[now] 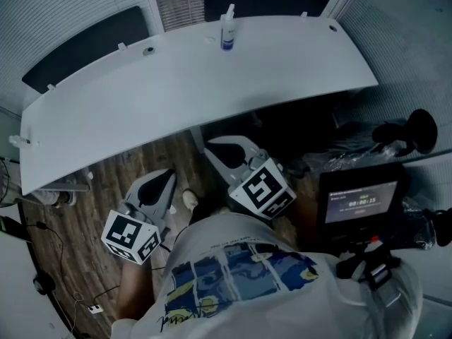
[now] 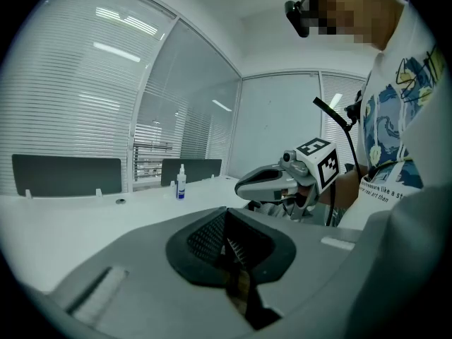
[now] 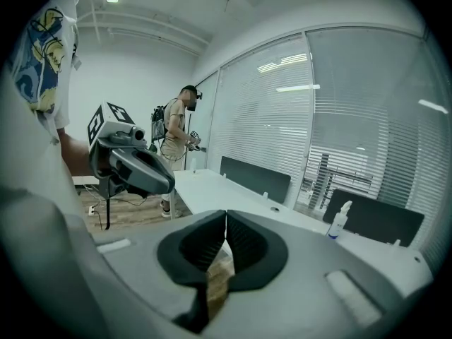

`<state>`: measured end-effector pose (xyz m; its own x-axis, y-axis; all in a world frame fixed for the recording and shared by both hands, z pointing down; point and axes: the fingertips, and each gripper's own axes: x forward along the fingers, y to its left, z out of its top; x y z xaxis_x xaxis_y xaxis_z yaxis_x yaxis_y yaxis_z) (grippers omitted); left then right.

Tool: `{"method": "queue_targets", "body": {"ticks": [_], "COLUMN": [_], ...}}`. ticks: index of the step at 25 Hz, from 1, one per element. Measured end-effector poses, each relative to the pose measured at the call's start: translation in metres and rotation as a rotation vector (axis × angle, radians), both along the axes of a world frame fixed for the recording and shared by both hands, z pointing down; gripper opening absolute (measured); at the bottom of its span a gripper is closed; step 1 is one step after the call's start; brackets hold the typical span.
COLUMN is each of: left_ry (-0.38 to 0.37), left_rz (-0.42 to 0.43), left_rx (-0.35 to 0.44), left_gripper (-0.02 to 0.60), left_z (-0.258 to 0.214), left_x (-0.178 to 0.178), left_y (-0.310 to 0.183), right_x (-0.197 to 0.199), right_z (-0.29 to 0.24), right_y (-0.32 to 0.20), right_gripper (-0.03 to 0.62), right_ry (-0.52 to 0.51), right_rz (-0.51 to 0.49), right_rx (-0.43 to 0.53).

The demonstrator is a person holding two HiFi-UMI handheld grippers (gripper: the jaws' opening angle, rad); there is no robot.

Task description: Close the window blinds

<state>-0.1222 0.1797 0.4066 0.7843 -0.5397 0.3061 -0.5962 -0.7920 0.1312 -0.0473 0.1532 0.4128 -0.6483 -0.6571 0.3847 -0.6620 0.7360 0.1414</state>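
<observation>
White desk (image 1: 212, 83) dominates, blinds (image 1: 176, 9) cut off at top; left gripper (image 2: 227, 224) and right gripper (image 3: 224, 221) closed, empty.

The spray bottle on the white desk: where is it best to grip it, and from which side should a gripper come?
Grip the spray bottle around its straight lower body, below the narrow head. It stands upright near the far edge of the desk, with a dark panel behind it, so I would come level from the person's side.
</observation>
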Motion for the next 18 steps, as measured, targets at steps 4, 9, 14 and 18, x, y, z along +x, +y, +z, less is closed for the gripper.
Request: {"method": "queue_targets", "body": {"ticks": [4,9,14,18], "left_ry": [-0.001,-0.001,-0.001,-0.002], "left_rz": [0.004,0.007,0.005,0.0], "left_rx": [0.001,0.003,-0.011,-0.025], "left_gripper": [0.006,0.006,0.006,0.006], "left_z": [-0.002,-0.005,0.002,0.007], "left_x": [0.001,0.003,-0.003,-0.01], "left_y": [0.002,0.008,0.001,-0.015], "right_x": [0.0,0.0,-0.005,-0.011], "right_z": [-0.004,-0.006,0.0,0.008], "right_y": [0.002,0.009,0.001,-0.014], "right_gripper": [0.005,0.003,0.003,0.003], "right_ry": [0.011,0.023,0.03,0.034], "right_rz": [-0.005,-0.008,-0.007,-0.002], "right_rx": [0.009,0.016,0.005,-0.007]}}
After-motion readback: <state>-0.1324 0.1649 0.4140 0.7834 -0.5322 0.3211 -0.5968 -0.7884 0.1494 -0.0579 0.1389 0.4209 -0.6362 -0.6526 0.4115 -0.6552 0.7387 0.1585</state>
